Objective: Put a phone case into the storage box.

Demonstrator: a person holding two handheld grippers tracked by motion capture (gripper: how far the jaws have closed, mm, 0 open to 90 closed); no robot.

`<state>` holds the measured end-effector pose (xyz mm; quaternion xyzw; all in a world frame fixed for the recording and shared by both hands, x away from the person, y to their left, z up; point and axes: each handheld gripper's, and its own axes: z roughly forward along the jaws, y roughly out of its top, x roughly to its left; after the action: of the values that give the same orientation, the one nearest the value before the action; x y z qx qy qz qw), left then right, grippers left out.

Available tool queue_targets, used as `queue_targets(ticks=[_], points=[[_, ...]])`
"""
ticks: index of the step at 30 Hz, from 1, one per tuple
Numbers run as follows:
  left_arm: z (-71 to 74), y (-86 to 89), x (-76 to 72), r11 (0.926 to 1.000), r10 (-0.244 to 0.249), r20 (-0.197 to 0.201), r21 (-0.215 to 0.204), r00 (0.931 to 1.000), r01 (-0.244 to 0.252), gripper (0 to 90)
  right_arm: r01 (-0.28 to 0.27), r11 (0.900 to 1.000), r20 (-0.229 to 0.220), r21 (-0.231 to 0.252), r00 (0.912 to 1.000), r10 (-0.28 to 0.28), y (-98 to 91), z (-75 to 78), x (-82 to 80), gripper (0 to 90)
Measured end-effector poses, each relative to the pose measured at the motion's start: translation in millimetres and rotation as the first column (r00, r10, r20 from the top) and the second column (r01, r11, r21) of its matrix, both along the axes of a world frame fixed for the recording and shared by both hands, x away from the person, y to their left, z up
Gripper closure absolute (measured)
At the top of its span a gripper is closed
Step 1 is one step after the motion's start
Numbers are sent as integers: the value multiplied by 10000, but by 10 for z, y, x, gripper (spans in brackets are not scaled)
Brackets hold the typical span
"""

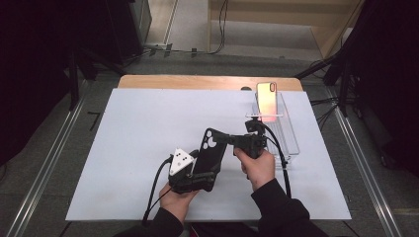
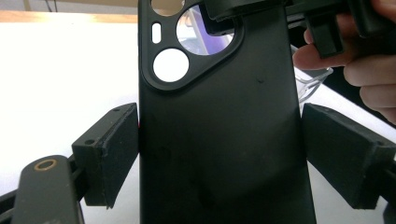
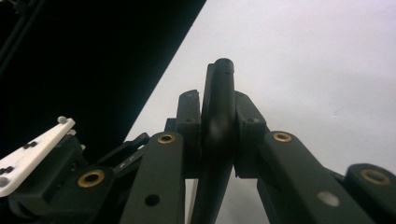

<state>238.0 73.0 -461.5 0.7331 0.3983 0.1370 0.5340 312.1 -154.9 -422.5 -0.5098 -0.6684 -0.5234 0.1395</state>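
Nearest the high camera are the person's two forearms, coming in from the bottom edge over the white worktop (image 1: 123, 148). On the left side, the left claw (image 1: 197, 177) carries a black phone case (image 1: 211, 150) raised above the worktop's middle. In the left gripper view the case (image 2: 219, 140) stands between the two padded jaws: the left pad touches its edge, while the right pad looks a hair off the other edge, so I cannot tell for sure that the left claw is pinching it.

Farther right, the right claw (image 1: 228, 139) has its jaws pressed together on the case's top corner by the camera cut-out; the right gripper view shows both pads clamped flat on the thin edge of the case (image 3: 218, 116).

The case is matte black and thin, with one large round opening, a smaller round one and a little slot in a raised surround; its edge bows a little between the pads, so I judge it soft.

At the right edge of the worktop a clear plastic tray (image 1: 291, 143) holds a phone (image 1: 266, 101) upright, its pinkish-gold back facing the camera.

To do this handover well, the right claw should keep a firm pinch near the corner before the left lets go. The soft shell may twist or sag, so hold it upright and move it slowly toward the phone.
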Motion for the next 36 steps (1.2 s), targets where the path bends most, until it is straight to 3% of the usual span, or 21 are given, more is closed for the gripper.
queue_targets(ticks=[11,17,27,36], points=[[35,-6,-3,9991,-179,344,378,9992,166,135,-336,9991,47,245,9994,334,28,76,-41,771],[75,-13,9,9965,-205,490,815,9986,164,134,-358,9991,223,248,9991,352,25,106,-58,772],[82,31,40,9979,-417,39,496,9991,414,133,-266,9993,276,253,9993,259,5,135,-74,773],[81,45,60,9944,-817,-603,628,9948,855,137,11,9997,416,255,9991,-22,-86,151,-49,772]])
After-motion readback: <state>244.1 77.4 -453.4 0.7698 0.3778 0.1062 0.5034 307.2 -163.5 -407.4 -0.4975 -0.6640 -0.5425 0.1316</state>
